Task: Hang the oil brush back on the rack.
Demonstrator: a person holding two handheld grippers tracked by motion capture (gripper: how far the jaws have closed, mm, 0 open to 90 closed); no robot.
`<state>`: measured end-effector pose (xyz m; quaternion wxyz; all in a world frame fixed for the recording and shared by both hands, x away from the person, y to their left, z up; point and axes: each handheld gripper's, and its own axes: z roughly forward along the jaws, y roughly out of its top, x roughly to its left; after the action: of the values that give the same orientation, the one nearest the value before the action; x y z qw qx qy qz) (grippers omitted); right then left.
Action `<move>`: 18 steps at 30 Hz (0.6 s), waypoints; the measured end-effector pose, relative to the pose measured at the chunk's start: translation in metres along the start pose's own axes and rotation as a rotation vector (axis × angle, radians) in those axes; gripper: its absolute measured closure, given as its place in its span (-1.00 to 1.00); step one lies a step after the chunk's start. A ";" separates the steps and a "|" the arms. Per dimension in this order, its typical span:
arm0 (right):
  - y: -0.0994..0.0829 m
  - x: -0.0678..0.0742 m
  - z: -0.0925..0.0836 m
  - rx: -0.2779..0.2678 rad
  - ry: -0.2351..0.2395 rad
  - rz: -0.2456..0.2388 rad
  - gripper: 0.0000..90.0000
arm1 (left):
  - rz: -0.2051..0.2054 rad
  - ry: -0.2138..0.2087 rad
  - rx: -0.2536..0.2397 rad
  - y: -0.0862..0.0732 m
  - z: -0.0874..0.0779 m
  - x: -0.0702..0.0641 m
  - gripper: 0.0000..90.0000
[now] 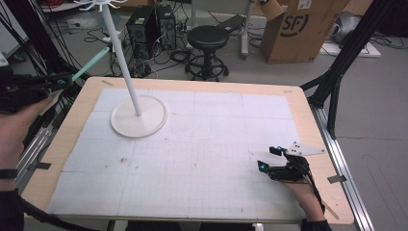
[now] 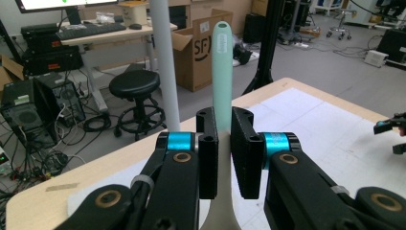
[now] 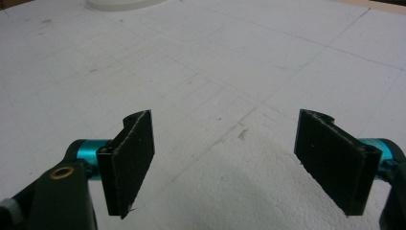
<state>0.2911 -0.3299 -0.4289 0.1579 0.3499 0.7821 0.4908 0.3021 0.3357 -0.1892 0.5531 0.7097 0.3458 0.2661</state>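
Note:
My left gripper (image 1: 61, 80) hangs above the table's far-left edge, shut on a mint-green utensil handle (image 1: 91, 62) that points up and to the right toward the white pole (image 1: 120, 53). In the left gripper view the handle (image 2: 222, 67) rises between the closed jaws of the gripper (image 2: 224, 117), with a small hole near its tip; the utensil's head is hidden below. The pole rises from a round white base (image 1: 153, 122) on the white mat, with hooks (image 1: 98, 5) at its top. My right gripper (image 1: 267, 158) rests low over the mat's right side, open, with nothing between its pads (image 3: 131, 158).
A white gridded mat (image 1: 202, 144) covers the wooden table (image 1: 308, 110). Beyond the far edge stand a black stool (image 1: 208, 38), computer towers (image 1: 144, 29) and a cardboard box (image 1: 298, 29). Black frame legs (image 1: 341, 62) stand at the right.

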 end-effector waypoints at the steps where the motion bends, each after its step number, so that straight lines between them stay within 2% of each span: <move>1: 0.000 0.000 0.000 0.001 0.000 0.002 -0.54 | -0.001 0.005 0.001 0.002 -0.001 0.002 0.82; 9: -0.001 0.000 0.000 0.007 0.000 0.006 -0.54 | -0.019 0.024 -0.022 0.017 -0.008 0.014 0.82; 18: -0.001 -0.002 0.001 0.007 0.000 0.007 -0.54 | -0.027 0.028 -0.032 0.030 -0.012 0.020 0.82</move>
<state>0.2921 -0.3309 -0.4307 0.1550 0.3531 0.7828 0.4884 0.3113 0.3546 -0.1567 0.5630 0.6924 0.3585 0.2741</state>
